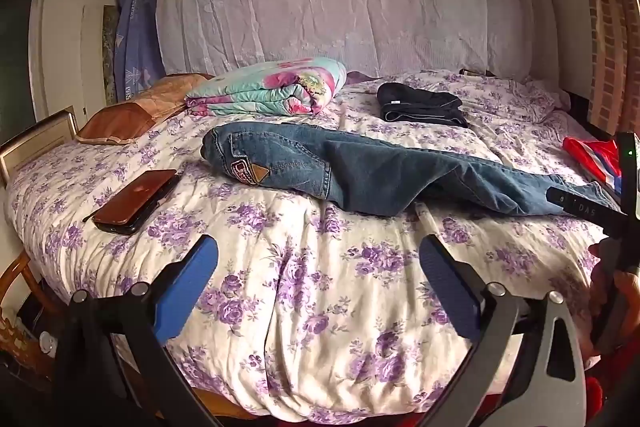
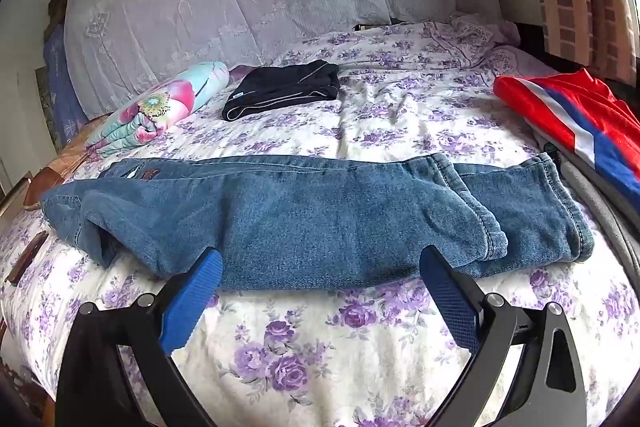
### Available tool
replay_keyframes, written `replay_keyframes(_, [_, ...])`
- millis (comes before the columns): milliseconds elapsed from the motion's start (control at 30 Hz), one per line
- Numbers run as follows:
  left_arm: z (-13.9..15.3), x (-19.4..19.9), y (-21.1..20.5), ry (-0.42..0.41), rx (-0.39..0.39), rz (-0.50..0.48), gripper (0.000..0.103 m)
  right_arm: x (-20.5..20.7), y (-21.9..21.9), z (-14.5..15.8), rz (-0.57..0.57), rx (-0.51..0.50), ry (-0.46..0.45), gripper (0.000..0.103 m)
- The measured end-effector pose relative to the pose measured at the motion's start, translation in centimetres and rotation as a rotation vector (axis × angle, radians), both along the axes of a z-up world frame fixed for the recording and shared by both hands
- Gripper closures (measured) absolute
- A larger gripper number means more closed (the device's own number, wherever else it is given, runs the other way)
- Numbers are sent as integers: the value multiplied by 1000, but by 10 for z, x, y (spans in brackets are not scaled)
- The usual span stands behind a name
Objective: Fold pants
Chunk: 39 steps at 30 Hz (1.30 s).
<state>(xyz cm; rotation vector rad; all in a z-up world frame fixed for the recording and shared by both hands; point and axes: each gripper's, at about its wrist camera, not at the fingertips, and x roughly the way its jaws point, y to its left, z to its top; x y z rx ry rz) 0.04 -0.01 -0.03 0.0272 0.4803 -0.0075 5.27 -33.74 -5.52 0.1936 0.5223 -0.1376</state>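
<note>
Tools first: the left tool hangs over the near part of the bed with its blue pads spread wide and nothing between them, only the purple-flowered quilt below. The right tool is likewise spread wide and empty, its pad tips just at the near edge of the jeans, though whether they touch the cloth cannot be told.

In the left wrist view a black part of the other device reaches in from the right over the leg ends, and pale letters on it read roughly "DAS"; a green light glows above it.

The jeans lie across the bed, waist to the left and leg ends to the right, one leg laid over the other. They are mid-blue denim with lighter stitching. A brown patch sits at the waistband; its writing is too small to read.

Left of the jeans, a phone in a brown case rests on the quilt. Behind them lie a folded floral blanket and a folded dark garment with a small white label, unreadable. A red, white and blue garment lies at the right edge.
</note>
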Motion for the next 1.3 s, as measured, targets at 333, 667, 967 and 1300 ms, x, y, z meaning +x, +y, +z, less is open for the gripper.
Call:
replay_keyframes(333, [-1, 5, 2, 6, -4, 7, 5, -1, -1, 0, -1, 6, -2, 4])
replay_keyframes(667, [-4, -1, 7, 6, 4, -4, 5, -1, -2, 0, 0, 8, -3, 4])
replay_keyframes(967, [-5, -1, 7, 2, 5, -2, 5, -1, -2, 0, -1, 9, -4, 4])
replay_keyframes(1300, [-4, -1, 6, 1, 10, -3, 5, -1, -2, 0, -1, 12, -4, 4])
